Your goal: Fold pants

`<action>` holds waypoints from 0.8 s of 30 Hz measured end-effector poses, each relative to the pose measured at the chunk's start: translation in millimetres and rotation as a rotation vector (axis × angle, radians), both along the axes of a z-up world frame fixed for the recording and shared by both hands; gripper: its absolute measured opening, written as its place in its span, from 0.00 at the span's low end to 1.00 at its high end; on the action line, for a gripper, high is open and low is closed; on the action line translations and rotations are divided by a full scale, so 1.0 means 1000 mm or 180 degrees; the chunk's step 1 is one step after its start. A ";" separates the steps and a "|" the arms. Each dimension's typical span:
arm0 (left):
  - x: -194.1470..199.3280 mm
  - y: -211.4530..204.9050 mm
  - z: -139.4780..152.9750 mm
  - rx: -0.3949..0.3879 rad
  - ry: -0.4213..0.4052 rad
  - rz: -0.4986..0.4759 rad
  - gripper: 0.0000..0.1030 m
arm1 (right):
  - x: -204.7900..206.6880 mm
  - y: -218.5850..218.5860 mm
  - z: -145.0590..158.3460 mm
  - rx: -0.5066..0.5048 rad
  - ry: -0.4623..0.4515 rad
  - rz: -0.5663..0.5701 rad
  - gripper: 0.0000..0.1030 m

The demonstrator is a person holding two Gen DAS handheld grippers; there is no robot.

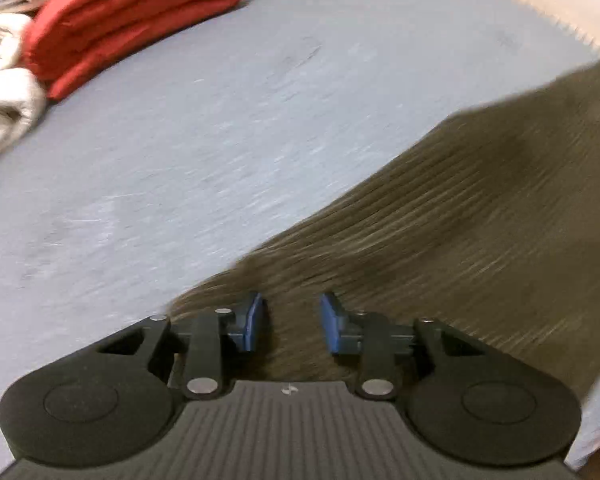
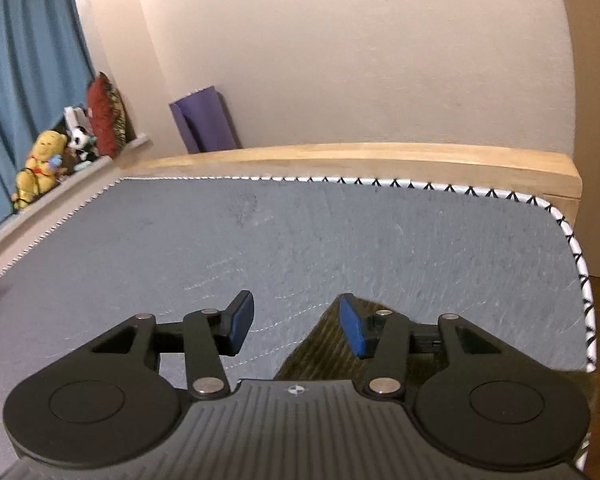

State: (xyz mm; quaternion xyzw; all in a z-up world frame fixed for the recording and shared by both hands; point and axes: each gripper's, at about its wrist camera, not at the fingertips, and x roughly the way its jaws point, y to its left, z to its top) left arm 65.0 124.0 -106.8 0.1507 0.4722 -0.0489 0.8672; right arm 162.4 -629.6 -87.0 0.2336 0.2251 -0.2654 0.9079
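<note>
Both grippers stand part open with nothing clamped. Between the blue pads of the left gripper there is a clear gap, and the olive corduroy pants lie beneath them, not pinched; that view is blurred. The pants stretch flat across the grey mattress toward its right edge. On the right gripper the pads are also apart; a corner of the pants shows just behind its right pad, near the mattress's right edge, and whether the pad touches the cloth cannot be told. No writing can be read anywhere. A folded red garment and a white cloth sit at the far left edge. Beyond the wooden bed frame stand a purple mat, soft toys and a blue curtain.
</note>
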 end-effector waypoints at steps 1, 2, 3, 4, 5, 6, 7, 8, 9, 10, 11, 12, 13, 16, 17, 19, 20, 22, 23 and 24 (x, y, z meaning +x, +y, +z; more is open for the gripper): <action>-0.001 0.003 0.004 -0.0077 0.0011 0.0033 0.35 | -0.008 -0.006 0.003 0.0030 0.0003 0.0019 0.49; -0.002 0.004 0.006 -0.0121 0.0022 0.0086 0.34 | -0.015 -0.012 0.005 0.0054 0.0027 0.0033 0.49; -0.004 0.003 0.008 -0.0111 0.0016 0.0102 0.34 | -0.021 -0.017 0.006 0.0064 0.0077 0.0074 0.50; -0.006 -0.001 0.011 -0.0075 -0.0007 0.0080 0.34 | -0.025 -0.018 0.008 0.0054 0.0150 0.0168 0.52; -0.009 -0.003 0.016 -0.0078 -0.0047 0.0052 0.34 | -0.030 -0.018 0.008 0.0005 0.0256 0.0312 0.52; -0.013 -0.006 0.019 -0.0129 -0.0071 0.0035 0.34 | -0.034 -0.016 0.007 -0.0075 0.0360 0.0448 0.53; -0.017 -0.005 0.023 -0.0210 -0.0092 0.0011 0.35 | -0.039 -0.013 0.007 -0.0141 0.0463 0.0572 0.56; -0.022 -0.006 0.028 -0.0272 -0.0127 -0.0026 0.36 | -0.040 -0.010 0.005 -0.0178 0.0575 0.0697 0.58; -0.027 -0.006 0.033 -0.0317 -0.0175 -0.0071 0.36 | -0.044 -0.008 0.003 -0.0181 0.0679 0.0800 0.58; -0.031 -0.005 0.036 -0.0358 -0.0200 -0.0089 0.36 | -0.049 -0.007 0.000 -0.0156 0.0758 0.0848 0.58; -0.036 -0.002 0.038 -0.0420 -0.0214 -0.0091 0.36 | -0.054 -0.007 -0.003 -0.0103 0.0818 0.0872 0.58; -0.041 0.001 0.041 -0.0475 -0.0221 -0.0088 0.36 | -0.061 -0.005 -0.008 -0.0035 0.0877 0.0900 0.58; -0.045 0.002 0.043 -0.0510 -0.0233 -0.0096 0.36 | -0.063 -0.005 -0.010 -0.0002 0.0917 0.0914 0.58; -0.061 0.009 0.049 -0.0638 -0.0271 -0.0163 0.36 | -0.072 0.007 -0.004 -0.0062 0.0910 0.0968 0.58; -0.066 0.012 0.049 -0.0679 -0.0254 -0.0198 0.36 | -0.074 0.011 0.001 -0.0085 0.0877 0.0980 0.58; -0.075 0.012 0.044 -0.0587 -0.0170 -0.0335 0.36 | -0.076 0.020 0.012 -0.0046 0.0784 0.1001 0.58; -0.080 0.010 0.036 -0.0447 -0.0096 -0.0399 0.36 | -0.078 0.025 0.017 0.0023 0.0732 0.1020 0.58; -0.088 0.013 0.016 -0.0094 0.0170 -0.0429 0.31 | -0.080 0.035 0.026 0.0198 0.0609 0.1070 0.58; -0.094 0.013 0.014 0.0000 0.0149 -0.0501 0.31 | -0.080 0.041 0.031 0.0256 0.0548 0.1097 0.58; -0.097 0.012 0.016 0.0020 0.0165 -0.0498 0.31 | -0.081 0.047 0.037 0.0271 0.0490 0.1115 0.58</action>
